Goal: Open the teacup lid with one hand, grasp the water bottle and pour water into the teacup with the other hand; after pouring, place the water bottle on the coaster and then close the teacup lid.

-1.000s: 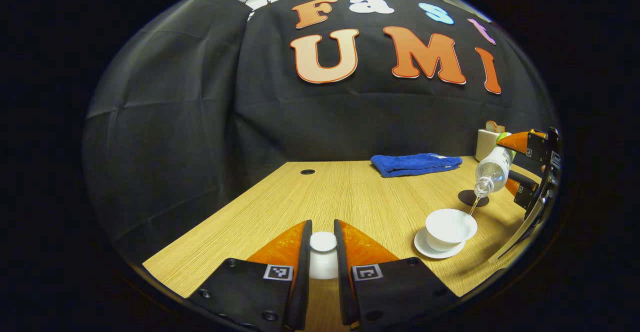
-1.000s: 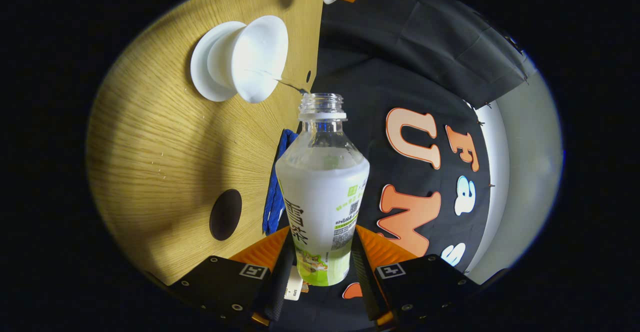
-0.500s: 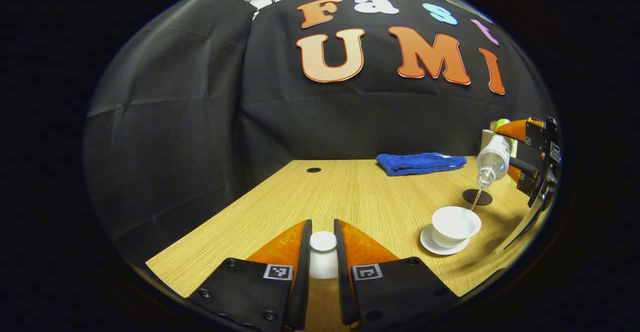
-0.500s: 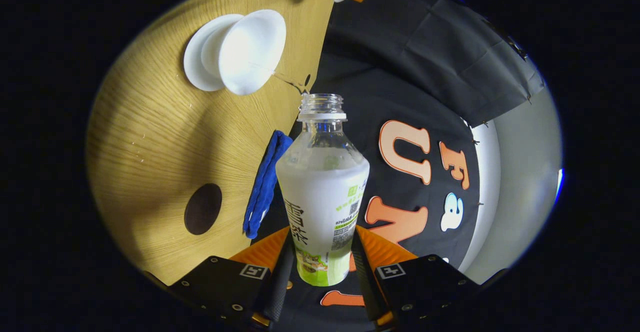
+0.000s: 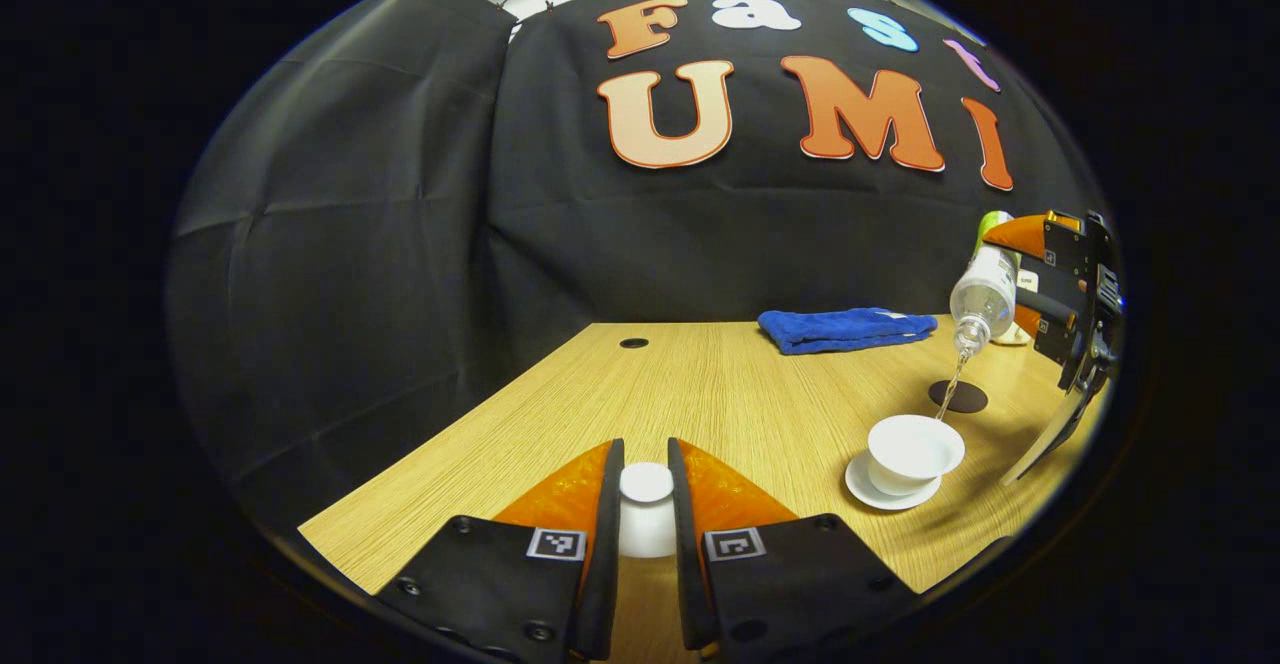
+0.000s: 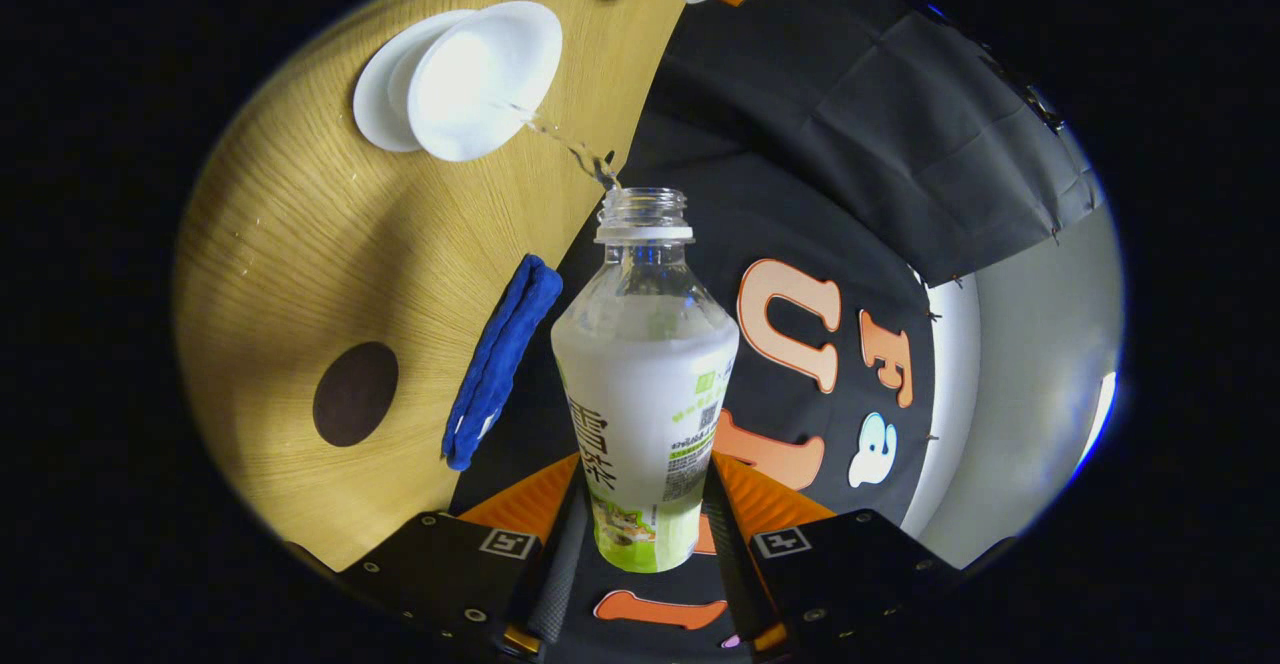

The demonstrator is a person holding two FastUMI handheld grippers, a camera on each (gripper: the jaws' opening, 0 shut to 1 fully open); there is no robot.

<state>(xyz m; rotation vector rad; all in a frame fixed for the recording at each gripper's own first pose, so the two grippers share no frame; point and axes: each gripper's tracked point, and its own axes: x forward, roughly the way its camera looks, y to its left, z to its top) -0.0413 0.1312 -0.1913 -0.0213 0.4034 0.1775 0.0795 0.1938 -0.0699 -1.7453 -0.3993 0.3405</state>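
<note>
The left gripper (image 5: pixel 646 504) is clamping the smooth white porcelain teacup lid (image 5: pixel 646 516) by its round knob, both fingers pressing against it, above the near part of the pale wood-grain table (image 5: pixel 700 394). Off to its right the right gripper (image 5: pixel 1040 284) is gripping the clear plastic water bottle (image 5: pixel 985 289) low on its body, both fingers pressed to the labelled sides in the right gripper view (image 6: pixel 640 504), with the bottle (image 6: pixel 645 374) tipped mouth-down. A thin glassy stream of water (image 5: pixel 948 396) is falling from the threaded, uncapped neck into the flared white teacup (image 5: pixel 912 452), which is sitting open on its round white saucer (image 5: pixel 868 489). The stream (image 6: pixel 565 142) is reaching the cup's (image 6: pixel 480 79) rim side.

Just beyond the teacup the flat, dark round coaster (image 5: pixel 958 396) is lying bare, and farther back a folded blue terry towel (image 5: pixel 845 329) is resting near the wall, beside a small dark hole (image 5: pixel 633 343) in the tabletop. Nothing is standing between bottle and cup.

Compared with a second ago, the bottle is sitting higher above the cup, so the stream is running longer, and the cup is appearing farther from the left gripper's camera
</note>
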